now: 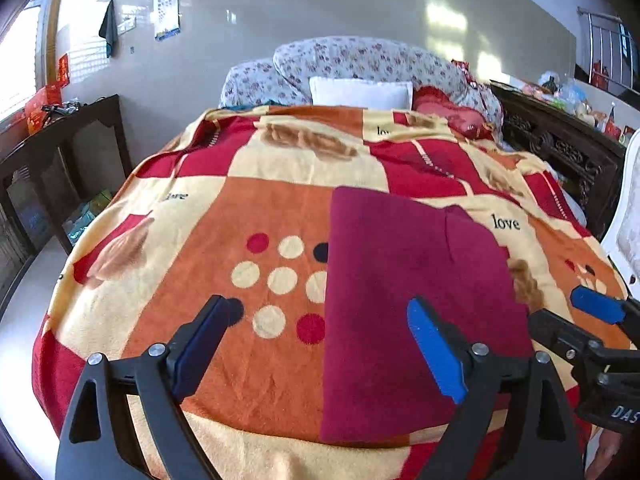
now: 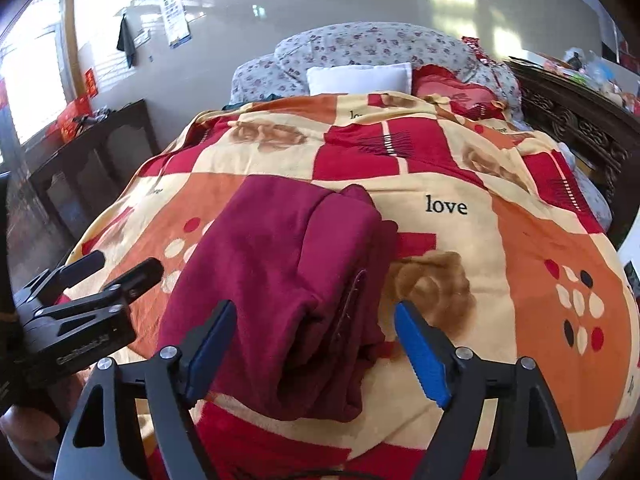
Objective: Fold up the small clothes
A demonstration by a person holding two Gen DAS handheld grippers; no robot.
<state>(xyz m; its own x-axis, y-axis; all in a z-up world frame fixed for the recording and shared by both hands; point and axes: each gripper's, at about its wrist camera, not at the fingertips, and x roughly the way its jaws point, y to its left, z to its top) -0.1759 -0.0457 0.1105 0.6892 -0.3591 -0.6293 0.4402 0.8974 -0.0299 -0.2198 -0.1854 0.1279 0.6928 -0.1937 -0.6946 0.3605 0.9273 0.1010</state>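
A dark red garment [image 1: 404,304] lies folded into a long rectangle on the patterned blanket [image 1: 224,216] of a bed. In the right wrist view the garment [image 2: 280,272] shows folded layers and a seam along its right edge. My left gripper [image 1: 320,320] is open and empty, hovering above the garment's near left part. My right gripper [image 2: 316,324] is open and empty, its jaws spread above the garment's near end. The right gripper also shows in the left wrist view [image 1: 568,312], and the left gripper in the right wrist view [image 2: 116,268].
A white pillow [image 1: 360,94] and a floral quilt [image 1: 360,60] lie at the head of the bed. A dark wooden cabinet [image 1: 60,160] stands to the left, a carved dark cabinet [image 1: 560,136] to the right. A white chair [image 1: 628,208] is at the far right.
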